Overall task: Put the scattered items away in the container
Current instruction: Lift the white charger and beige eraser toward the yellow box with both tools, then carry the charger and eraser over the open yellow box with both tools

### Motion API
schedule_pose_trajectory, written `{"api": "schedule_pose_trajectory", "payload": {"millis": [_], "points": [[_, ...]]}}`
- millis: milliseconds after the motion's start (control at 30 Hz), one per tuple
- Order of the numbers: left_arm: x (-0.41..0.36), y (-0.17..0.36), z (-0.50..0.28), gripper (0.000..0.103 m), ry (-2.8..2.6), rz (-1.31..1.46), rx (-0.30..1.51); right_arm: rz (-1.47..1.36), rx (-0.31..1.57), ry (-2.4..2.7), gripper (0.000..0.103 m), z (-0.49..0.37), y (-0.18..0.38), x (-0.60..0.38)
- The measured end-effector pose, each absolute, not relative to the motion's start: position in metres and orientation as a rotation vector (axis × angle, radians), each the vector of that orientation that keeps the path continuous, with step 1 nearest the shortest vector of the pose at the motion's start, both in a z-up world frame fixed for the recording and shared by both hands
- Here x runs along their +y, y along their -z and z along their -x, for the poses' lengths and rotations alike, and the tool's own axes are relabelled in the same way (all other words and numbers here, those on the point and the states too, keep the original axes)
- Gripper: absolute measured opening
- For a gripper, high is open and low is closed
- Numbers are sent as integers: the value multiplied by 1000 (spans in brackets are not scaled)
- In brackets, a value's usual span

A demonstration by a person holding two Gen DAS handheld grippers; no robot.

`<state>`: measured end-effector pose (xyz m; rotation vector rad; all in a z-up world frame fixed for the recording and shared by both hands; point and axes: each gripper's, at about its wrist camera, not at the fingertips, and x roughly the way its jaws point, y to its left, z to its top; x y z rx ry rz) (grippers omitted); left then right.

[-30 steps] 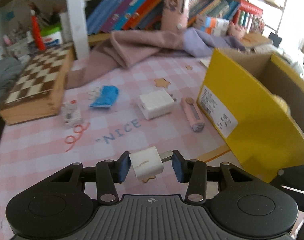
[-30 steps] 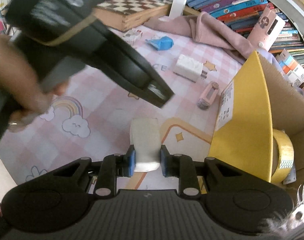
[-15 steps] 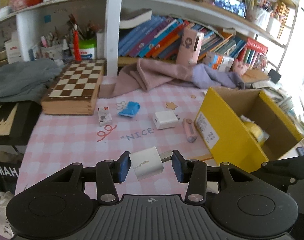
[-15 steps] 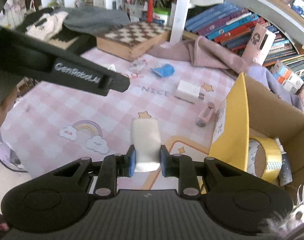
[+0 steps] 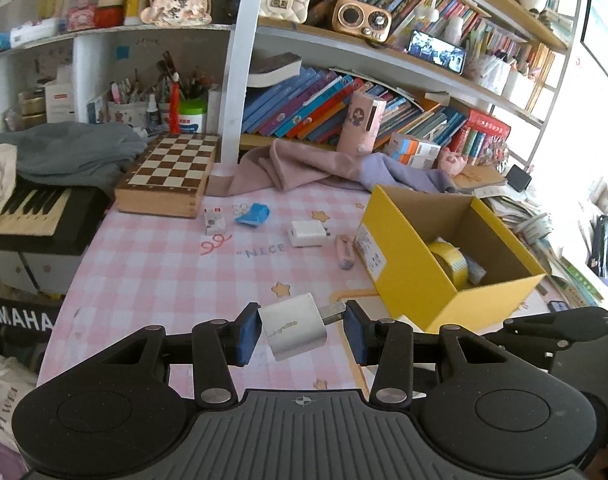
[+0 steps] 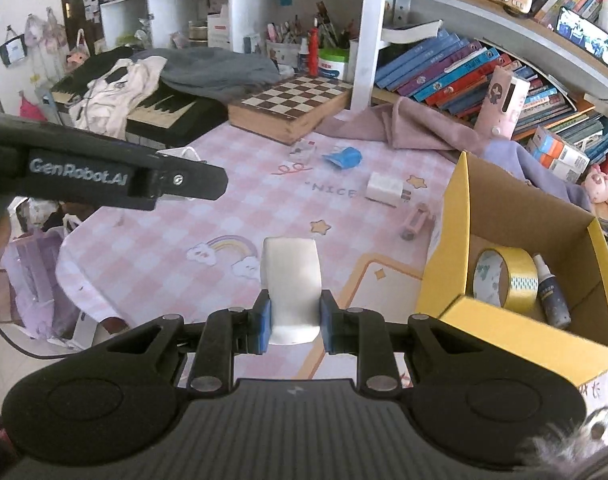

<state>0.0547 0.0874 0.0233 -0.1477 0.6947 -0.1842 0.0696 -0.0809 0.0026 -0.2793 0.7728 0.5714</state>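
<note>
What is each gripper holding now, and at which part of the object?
The left gripper holds a white charger between its body and its prongs. The right gripper holds a white object by its near end.

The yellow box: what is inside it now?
Inside the yellow box lie a roll of yellow tape and a small dark spray bottle. The near wall covers part of the floor, so more could be hidden there.

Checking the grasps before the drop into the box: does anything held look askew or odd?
Yes. The white square plug adapter in the left gripper sits tilted, held between one blue pad and its metal prongs, so the grip looks precarious. The white rounded case in the right gripper sits straight.
</note>
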Motion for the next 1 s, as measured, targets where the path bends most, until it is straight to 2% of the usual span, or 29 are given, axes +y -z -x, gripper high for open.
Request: {"api": "schedule_pose_trajectory", "payload": {"millis": [433, 1000], "points": [[82, -23, 22, 43, 187, 187, 692, 261, 754, -576, 23, 0, -9, -92], [59, -13, 49, 43, 309, 183, 720, 234, 803, -461, 23, 50, -5, -120]]}}
